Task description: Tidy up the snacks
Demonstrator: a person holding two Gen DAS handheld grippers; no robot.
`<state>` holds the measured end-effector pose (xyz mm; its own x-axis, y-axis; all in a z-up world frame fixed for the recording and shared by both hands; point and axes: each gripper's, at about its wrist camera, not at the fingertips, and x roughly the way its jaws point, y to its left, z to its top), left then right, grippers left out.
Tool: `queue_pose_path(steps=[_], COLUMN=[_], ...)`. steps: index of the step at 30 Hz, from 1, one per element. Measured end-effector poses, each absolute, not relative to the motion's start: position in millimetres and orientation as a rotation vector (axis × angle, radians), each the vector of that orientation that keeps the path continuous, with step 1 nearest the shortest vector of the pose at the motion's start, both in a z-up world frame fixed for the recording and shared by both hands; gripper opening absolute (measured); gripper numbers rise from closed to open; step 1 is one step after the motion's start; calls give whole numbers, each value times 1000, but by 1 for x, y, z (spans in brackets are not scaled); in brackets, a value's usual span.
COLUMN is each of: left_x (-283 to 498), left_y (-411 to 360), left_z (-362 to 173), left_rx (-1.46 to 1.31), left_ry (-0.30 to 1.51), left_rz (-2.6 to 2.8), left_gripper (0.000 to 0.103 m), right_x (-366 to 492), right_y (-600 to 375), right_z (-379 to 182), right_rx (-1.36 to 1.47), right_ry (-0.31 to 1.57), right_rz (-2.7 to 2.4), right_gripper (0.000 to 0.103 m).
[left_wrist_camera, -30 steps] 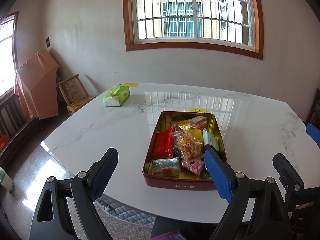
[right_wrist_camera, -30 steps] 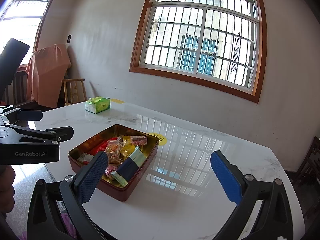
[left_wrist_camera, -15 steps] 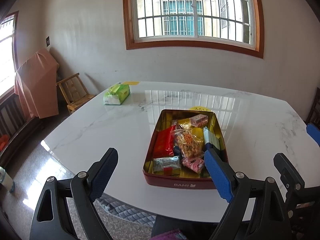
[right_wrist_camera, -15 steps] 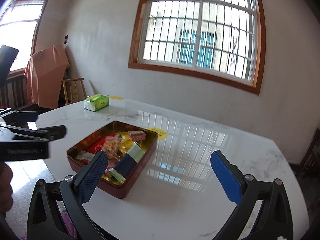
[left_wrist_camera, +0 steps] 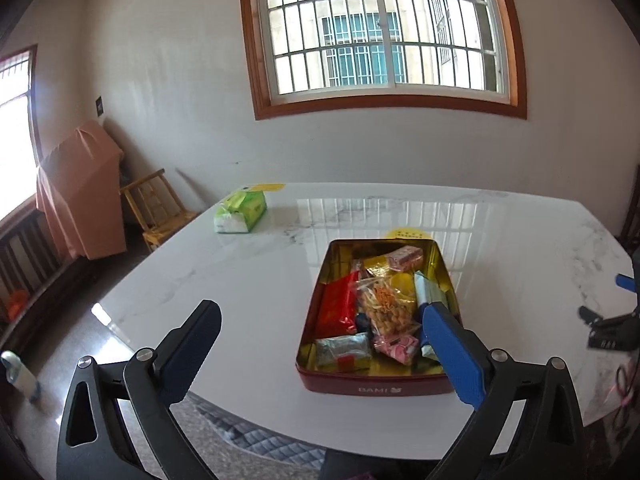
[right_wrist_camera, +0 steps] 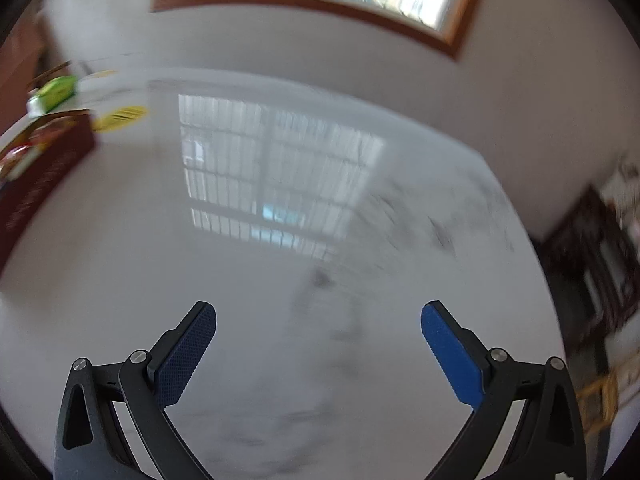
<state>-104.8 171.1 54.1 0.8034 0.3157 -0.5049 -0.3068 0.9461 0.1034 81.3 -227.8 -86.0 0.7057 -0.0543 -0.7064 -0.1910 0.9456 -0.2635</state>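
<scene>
A red tin (left_wrist_camera: pixel 376 385) with a gold inside holds several snack packets: a red packet (left_wrist_camera: pixel 338 307), a clear bag of crackers (left_wrist_camera: pixel 385 308), a pink packet (left_wrist_camera: pixel 406 255) and a silver one (left_wrist_camera: pixel 343 350). It stands on the white marble table (left_wrist_camera: pixel 240 280). My left gripper (left_wrist_camera: pixel 320 322) is open and empty, just in front of the tin's near edge. My right gripper (right_wrist_camera: pixel 318 320) is open and empty over bare table, right of the tin (right_wrist_camera: pixel 44 176); this view is blurred. The right gripper also shows at the right edge of the left wrist view (left_wrist_camera: pixel 612 328).
A green tissue pack (left_wrist_camera: pixel 240 212) lies at the table's far left; it also shows in the right wrist view (right_wrist_camera: pixel 54 94). A yellow sticker (left_wrist_camera: pixel 406 234) lies behind the tin. A wooden chair (left_wrist_camera: pixel 156 208) and a covered cabinet (left_wrist_camera: pixel 80 196) stand left of the table.
My right gripper has swung right and tilted down, so the tin slid to its view's left edge. My left gripper has barely moved.
</scene>
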Motion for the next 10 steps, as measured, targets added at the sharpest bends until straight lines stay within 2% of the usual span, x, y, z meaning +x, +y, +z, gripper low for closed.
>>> queue_pose_path(steps=[3, 10], left_x=[-96, -76], left_y=[171, 166], left_z=[56, 58], left_rx=[14, 31], left_ry=[590, 671], left_rz=[333, 354], left_gripper=[101, 101], right_x=[104, 144], right_y=[-262, -311], right_z=[-100, -107], right_rx=[-276, -51], right_ry=[867, 908], right_rz=[30, 34], right_gripper=[101, 103])
